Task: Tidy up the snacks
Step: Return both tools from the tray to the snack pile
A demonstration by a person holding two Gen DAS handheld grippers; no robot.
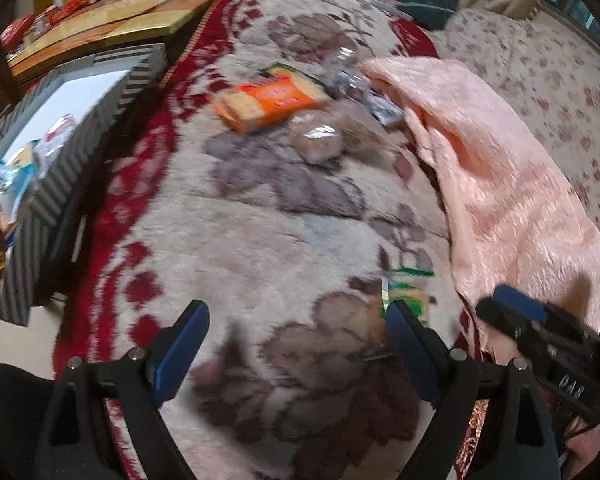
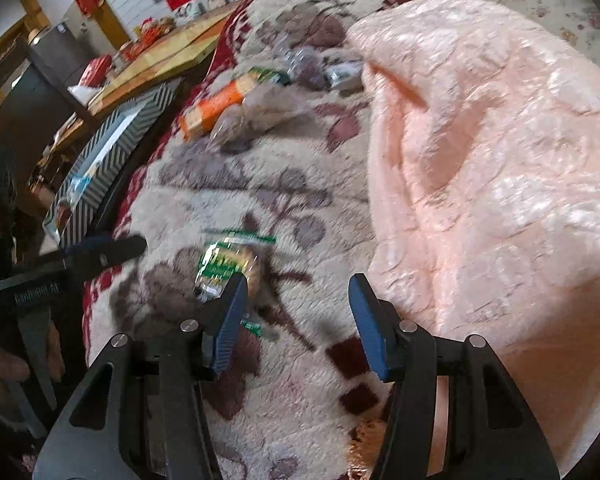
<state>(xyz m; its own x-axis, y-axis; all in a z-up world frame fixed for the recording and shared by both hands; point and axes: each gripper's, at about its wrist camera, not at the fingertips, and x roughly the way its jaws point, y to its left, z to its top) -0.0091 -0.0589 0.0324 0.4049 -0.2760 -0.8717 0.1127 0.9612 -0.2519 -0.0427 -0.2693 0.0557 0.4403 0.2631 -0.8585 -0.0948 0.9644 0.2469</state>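
Snacks lie on a flowered fleece blanket. An orange packet and clear bags of brown buns sit far ahead, also in the right wrist view: orange packet, bun bags. A green-and-clear snack bag lies just ahead of my right gripper, by its left finger; it shows in the left view by my left gripper's right finger. My left gripper is open and empty. The right gripper is open and empty. The striped box holds several packets.
A pink quilt is heaped on the right, also in the left view. The striped box stands off the blanket's left edge, beside a wooden table. The right gripper shows in the left view.
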